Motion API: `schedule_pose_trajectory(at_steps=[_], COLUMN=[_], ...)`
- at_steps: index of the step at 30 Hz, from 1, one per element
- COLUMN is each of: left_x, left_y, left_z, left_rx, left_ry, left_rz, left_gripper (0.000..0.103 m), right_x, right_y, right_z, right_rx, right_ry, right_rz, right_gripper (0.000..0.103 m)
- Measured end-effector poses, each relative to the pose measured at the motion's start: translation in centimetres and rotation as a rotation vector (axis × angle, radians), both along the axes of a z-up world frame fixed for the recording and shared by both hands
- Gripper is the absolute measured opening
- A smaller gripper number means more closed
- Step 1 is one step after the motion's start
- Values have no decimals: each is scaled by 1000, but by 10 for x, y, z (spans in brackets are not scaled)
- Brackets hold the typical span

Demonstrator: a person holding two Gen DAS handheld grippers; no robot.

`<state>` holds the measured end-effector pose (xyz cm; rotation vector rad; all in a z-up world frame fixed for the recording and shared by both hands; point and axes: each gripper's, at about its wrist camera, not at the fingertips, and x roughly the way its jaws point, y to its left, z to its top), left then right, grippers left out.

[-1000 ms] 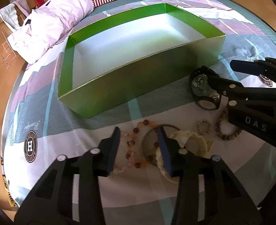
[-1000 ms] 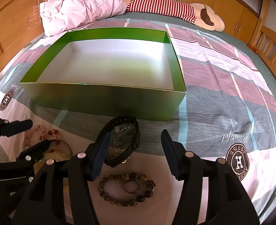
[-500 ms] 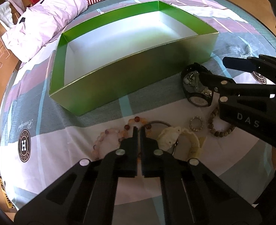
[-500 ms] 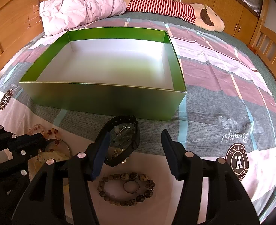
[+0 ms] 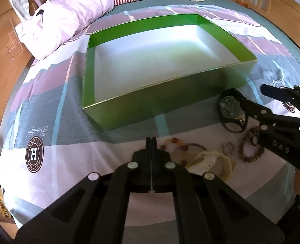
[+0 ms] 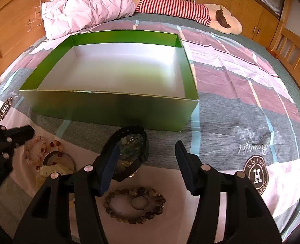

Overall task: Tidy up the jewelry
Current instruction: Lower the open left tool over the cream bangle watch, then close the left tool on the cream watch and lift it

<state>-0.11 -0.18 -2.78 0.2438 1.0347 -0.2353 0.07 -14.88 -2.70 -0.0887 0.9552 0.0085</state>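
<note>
A big green box (image 5: 162, 101) with a white inside stands empty on the bed; it also shows in the right wrist view (image 6: 113, 105). In front of it lie jewelry pieces: an amber bead bracelet (image 5: 178, 144) (image 6: 42, 148), a cream carved bangle (image 5: 209, 160), a small metal ring (image 5: 229, 148), a brown bead bracelet (image 6: 134, 207) (image 5: 251, 154) and a black watch (image 6: 129, 152) (image 5: 231, 111). My left gripper (image 5: 151, 140) is shut just left of the amber bracelet; I cannot tell whether it holds any of it. My right gripper (image 6: 147, 162) is open, its left finger over the watch.
The bed has a striped sheet with round logos (image 5: 34, 154). A pale pink pillow (image 6: 84, 10) and a striped plush toy (image 6: 180, 8) lie behind the box. Wooden cabinets and a bed rail (image 6: 288, 46) surround the bed.
My left gripper closed beside the amber bracelet, then drew back and up a little. My right gripper has stayed open over the watch.
</note>
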Motion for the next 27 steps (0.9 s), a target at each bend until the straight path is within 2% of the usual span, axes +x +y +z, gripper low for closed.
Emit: schedule_pose_trajectory(at_steps=[3, 7, 8, 10, 15, 18, 23, 27], left_x=[-2, -11, -13, -17, -18, -14, -15, -24], left_y=[-4, -18, -21, -26, -31, -25, -20, -27], left_z=[-1, -4, -4, -6, -10, -10, -1, 2], left_rx=[8, 15, 15, 2, 20, -12, -79, -64], left_ry=[3, 6, 7, 20, 12, 40, 49, 24], left_rz=[-21, -89, -106, -143, -150, -135, -135, -158], left_gripper=[1, 25, 28, 28, 28, 30, 37, 37], right_x=[3, 7, 7, 6, 3, 1, 2, 3], right_y=[-12, -26, -28, -27, -17, -10, -4, -3], right_z=[1, 0, 1, 2, 2, 2, -3, -7], right_rx=[2, 43, 56, 66, 74, 65, 50, 33], right_ry=[5, 24, 26, 25, 26, 26, 46, 51], right_rz=[-49, -94, -95, -90, -37, -9, 15, 18], right_gripper=[57, 57, 57, 57, 58, 62, 63, 63])
